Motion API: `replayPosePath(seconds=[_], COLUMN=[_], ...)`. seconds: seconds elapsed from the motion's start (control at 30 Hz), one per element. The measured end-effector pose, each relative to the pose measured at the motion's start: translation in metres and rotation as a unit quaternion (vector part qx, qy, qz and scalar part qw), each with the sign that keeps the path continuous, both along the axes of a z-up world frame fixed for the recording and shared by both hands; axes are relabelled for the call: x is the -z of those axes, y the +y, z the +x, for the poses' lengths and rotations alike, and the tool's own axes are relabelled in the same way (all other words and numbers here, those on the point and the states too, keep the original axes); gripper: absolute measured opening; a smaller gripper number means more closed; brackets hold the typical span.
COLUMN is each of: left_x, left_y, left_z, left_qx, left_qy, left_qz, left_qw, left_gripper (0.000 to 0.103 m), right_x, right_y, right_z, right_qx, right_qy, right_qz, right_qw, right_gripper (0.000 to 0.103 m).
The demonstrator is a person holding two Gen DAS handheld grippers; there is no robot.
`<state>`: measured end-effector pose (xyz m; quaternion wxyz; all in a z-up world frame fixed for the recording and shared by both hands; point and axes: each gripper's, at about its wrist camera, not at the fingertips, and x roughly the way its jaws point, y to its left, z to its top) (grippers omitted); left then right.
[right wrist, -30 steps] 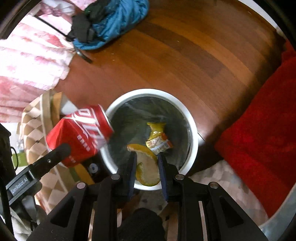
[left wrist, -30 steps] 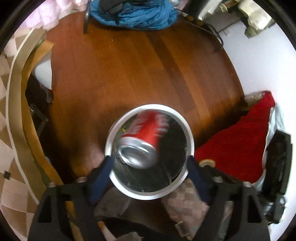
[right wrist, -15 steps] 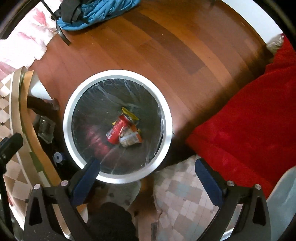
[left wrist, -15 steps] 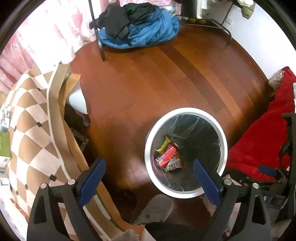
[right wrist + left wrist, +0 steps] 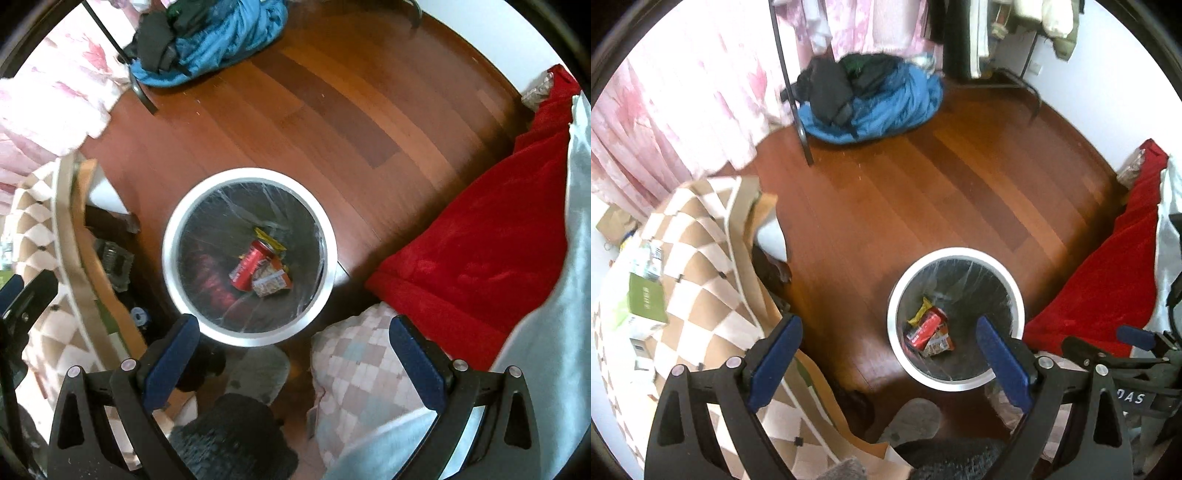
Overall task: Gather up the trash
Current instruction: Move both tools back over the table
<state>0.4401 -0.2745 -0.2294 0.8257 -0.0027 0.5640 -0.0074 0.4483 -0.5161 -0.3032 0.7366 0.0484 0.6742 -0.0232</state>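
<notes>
Both your grippers hang empty above the bin, and the trash lies at its bottom.

From your left wrist: the left gripper (image 5: 888,352) stands spread wide with nothing between its blue pads (image 5: 774,357); the white-rimmed bin (image 5: 955,384) sits on the wooden floor (image 5: 923,192) toward the right-hand pad, and the red can (image 5: 925,328) lies on its side inside, well below the jaws, beside a yellow wrapper (image 5: 921,311) and another snack packet (image 5: 938,345). The can's lettering is too small to read. On the other tool at the right edge you can make out "DAS" (image 5: 1131,398). From your right wrist: the right gripper (image 5: 294,360) has just been opening, its jaws spread fully and holding nothing; the bin (image 5: 251,338) sits ahead of the fingertips, nearer the left pad, the red can (image 5: 250,263) at its bottom.
</notes>
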Motion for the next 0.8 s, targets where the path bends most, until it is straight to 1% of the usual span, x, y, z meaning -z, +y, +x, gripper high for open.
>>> replayPosePath(seconds=[0.17,0.27,0.37,0.47,0.57,0.63,0.73,0.8], left_x=[-0.039,-0.063,-0.084,-0.101,-0.108,-0.108,-0.097,-0.086], left_y=[0.007,0.013,0.023,0.042,0.073,0.097,0.152,0.185], left_z=[-0.015,-0.027,-0.037,-0.048,-0.059,-0.069,-0.092,-0.111], left_qx=[-0.002,-0.007,-0.02,-0.041,-0.074,-0.1,-0.154,-0.186], left_qy=[-0.035,-0.057,-0.077,-0.093,-0.101,-0.099,-0.084,-0.068], left_qz=[0.0,-0.005,-0.002,0.004,0.01,0.021,0.04,0.056], left_qw=[0.9994,0.9983,0.9968,0.9948,0.9921,0.9898,0.9838,0.9787], left_gripper=[0.096,0.096,0.096,0.096,0.096,0.096,0.096,0.096], right_x=[-0.057,-0.086,-0.116,-0.142,-0.161,-0.169,-0.172,-0.168], right_y=[0.003,0.006,0.011,0.019,0.035,0.052,0.089,0.12], right_z=[-0.013,-0.021,-0.032,-0.042,-0.052,-0.057,-0.063,-0.066], right_qx=[0.001,0.001,0.001,-0.001,-0.009,-0.02,-0.047,-0.07], right_qy=[-0.049,-0.069,-0.091,-0.108,-0.125,-0.13,-0.13,-0.126], right_qz=[0.009,0.012,0.02,0.035,0.048,0.054,0.066,0.073], right_qw=[0.999,0.998,0.996,0.994,0.991,0.99,0.988,0.987], right_gripper=[0.103,0.103,0.103,0.103,0.103,0.103,0.103,0.103])
